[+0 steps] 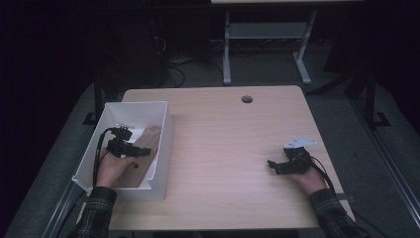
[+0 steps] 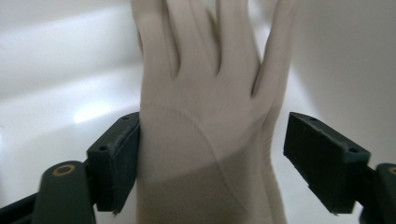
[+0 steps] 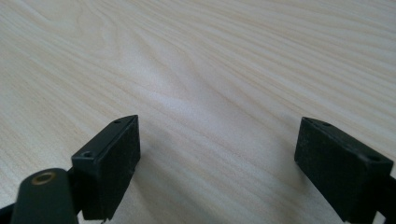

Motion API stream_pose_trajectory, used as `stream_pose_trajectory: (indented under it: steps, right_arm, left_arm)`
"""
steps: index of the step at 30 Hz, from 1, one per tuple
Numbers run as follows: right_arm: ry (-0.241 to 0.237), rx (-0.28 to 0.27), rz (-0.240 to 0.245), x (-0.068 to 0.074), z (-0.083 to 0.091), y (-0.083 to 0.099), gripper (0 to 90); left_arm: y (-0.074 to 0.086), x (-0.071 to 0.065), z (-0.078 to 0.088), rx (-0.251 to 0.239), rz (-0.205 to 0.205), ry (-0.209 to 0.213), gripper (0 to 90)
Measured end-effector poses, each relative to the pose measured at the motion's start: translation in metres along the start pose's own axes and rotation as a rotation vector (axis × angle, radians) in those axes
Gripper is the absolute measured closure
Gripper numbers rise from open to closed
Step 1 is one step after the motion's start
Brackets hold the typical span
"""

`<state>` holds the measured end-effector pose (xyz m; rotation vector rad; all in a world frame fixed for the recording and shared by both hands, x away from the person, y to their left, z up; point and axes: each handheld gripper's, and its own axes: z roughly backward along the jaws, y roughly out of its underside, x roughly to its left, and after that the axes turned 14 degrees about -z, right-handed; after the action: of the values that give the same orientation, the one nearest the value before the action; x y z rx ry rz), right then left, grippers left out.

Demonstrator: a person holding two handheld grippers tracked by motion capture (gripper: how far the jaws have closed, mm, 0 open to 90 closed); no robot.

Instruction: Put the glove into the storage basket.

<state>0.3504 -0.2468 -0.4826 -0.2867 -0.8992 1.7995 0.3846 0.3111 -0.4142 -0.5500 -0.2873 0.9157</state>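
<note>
The step in hand looked like setting a pale glove down inside the white bin, and the bin serves as the landmark. Inside it, at the end nearest the person, the left gripper hovered low with its jaws spread wide. In the left gripper view the glove lay flat between them, fingers pointing toward the bin's far wall; one pad sat against the glove's edge while the other stood clear, so nothing was clamped. To finish well, the left gripper would do best to lift straight up, keeping the pad from dragging the soft cloth, which would probably snag and fold easily. It should also stay clear of the bin's wall beside it.

Well apart from the bin, across the bare wooden worktop, the right gripper rested with its jaws wide apart and empty, only wood grain between them. It seemed best left there, out of the way.
</note>
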Motion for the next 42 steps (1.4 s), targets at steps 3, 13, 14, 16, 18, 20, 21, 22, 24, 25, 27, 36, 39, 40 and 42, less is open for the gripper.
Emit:
stream_pose_trajectory:
  steps: [3,13,14,16,18,20,21,22,24,25,27,36,39,40,42]
  right_arm:
    - [0.0,0.0,0.0,0.0,0.0,0.0,13.7]
    - [0.0,0.003,0.001,0.0,0.0,0.0,13.8]
    - [0.0,0.003,0.001,0.0,0.0,0.0,13.8]
    - [0.0,0.003,0.001,0.0,0.0,0.0,13.7]
    - [0.0,0.003,0.001,0.0,0.0,0.0,13.7]
    - [0.0,0.003,0.001,0.0,0.0,0.0,13.7]
    - [0.0,0.003,0.001,0.0,0.0,0.0,13.7]
    - [0.0,0.003,0.001,0.0,0.0,0.0,13.7]
    - [0.0,0.003,0.001,0.0,0.0,0.0,13.7]
    - [0.0,0.003,0.001,0.0,0.0,0.0,13.7]
    - [0.0,0.003,0.001,0.0,0.0,0.0,13.7]
    - [0.0,0.002,0.001,0.0,0.0,0.0,13.7]
    - [0.0,0.002,0.001,0.0,0.0,0.0,13.7]
    - [0.0,0.002,0.0,0.0,0.0,0.0,13.7]
    - [0.0,0.002,0.0,0.0,0.0,0.0,13.7]
  left_arm:
    - [-0.008,0.001,0.013,-0.04,-0.013,0.001,18.3]
    - [-0.03,-0.002,0.043,-0.12,-0.045,0.03,16.3]
    - [-0.032,-0.003,0.046,-0.128,-0.048,0.034,16.3]
    - [-0.037,-0.006,0.051,-0.143,-0.051,0.046,16.3]
    - [-0.043,-0.009,0.056,-0.153,-0.063,0.056,16.3]
    - [-0.048,-0.013,0.059,-0.17,-0.07,0.065,16.3]
    - [-0.052,-0.016,0.061,-0.178,-0.078,0.074,16.3]
    - [-0.055,-0.018,0.062,-0.18,-0.086,0.076,16.3]
    - [-0.062,-0.024,0.063,-0.194,-0.099,0.084,16.4]
    - [-0.065,-0.028,0.064,-0.198,-0.103,0.089,16.3]
    - [-0.069,-0.033,0.065,-0.201,-0.121,0.098,16.3]
    - [-0.093,-0.061,0.069,-0.252,-0.161,0.139,16.4]
    - [-0.1,-0.072,0.068,-0.264,-0.17,0.154,16.4]
    - [-0.103,-0.075,0.068,-0.265,-0.179,0.157,16.3]
    - [-0.107,-0.083,0.067,-0.27,-0.184,0.17,16.4]
